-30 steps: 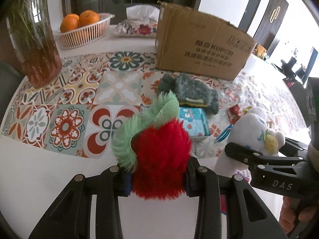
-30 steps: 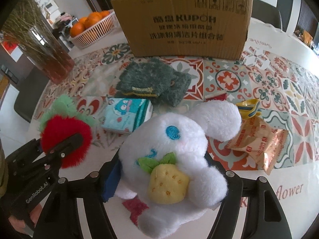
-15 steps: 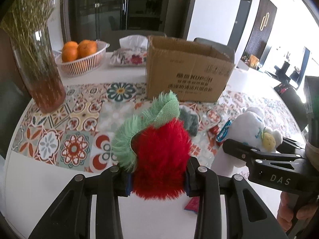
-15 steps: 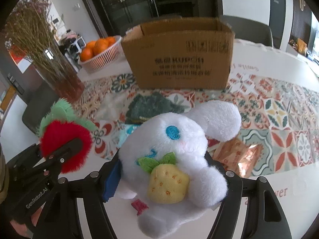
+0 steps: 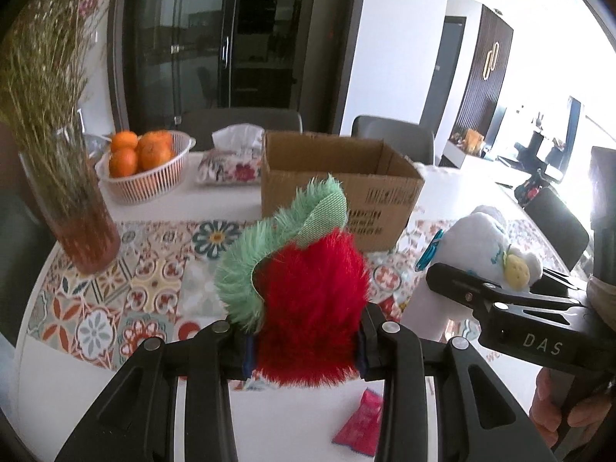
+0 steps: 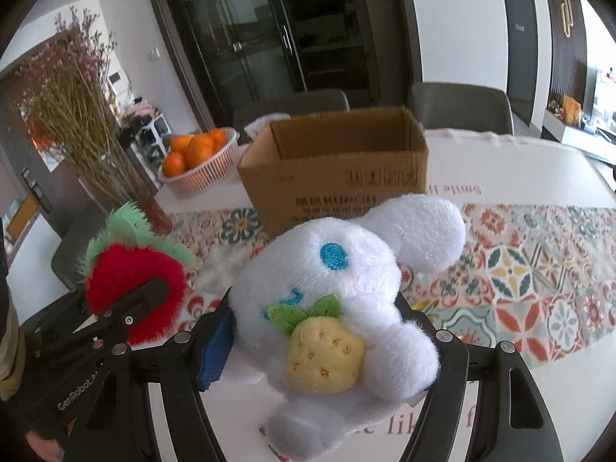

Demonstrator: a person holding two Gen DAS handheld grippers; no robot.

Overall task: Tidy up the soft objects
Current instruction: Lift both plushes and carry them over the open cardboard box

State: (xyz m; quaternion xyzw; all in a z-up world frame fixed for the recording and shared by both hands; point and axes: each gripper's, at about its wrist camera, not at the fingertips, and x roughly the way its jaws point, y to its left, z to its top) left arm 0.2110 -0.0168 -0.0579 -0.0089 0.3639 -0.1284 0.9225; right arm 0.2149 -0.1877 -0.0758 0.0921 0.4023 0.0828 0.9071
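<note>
Right now both toys hang in the air short of the box [image 6: 335, 169], which stands open-topped on the bench [image 6: 519, 161] beyond them. The left gripper [image 5: 304, 350] has its fingers [image 5: 246, 354] drawn in tight on the lower part of the red toy [image 5: 312, 308], and the right gripper [image 6: 327, 350] has its fingers [image 6: 215, 342] pressed into the flanks of the bunny [image 6: 338, 288]; neither has any spare opening left. Likely trouble starts with how close the two loads ride: the red toy sits just left of the bunny, so the grippers could knock together on the way to the box. Fur also gives under pressure, and the bunny bulges well past its fingers, so it may slide out before it clears the near wall of the box. Another risk is the box itself; it looks light, and a toy dragged over its rim could shove or tip it. Left of the box, the vase [image 5: 81, 231] of dried stems and the basket [image 5: 150, 177] of oranges sit close enough for a wide left swing to clip them.
</note>
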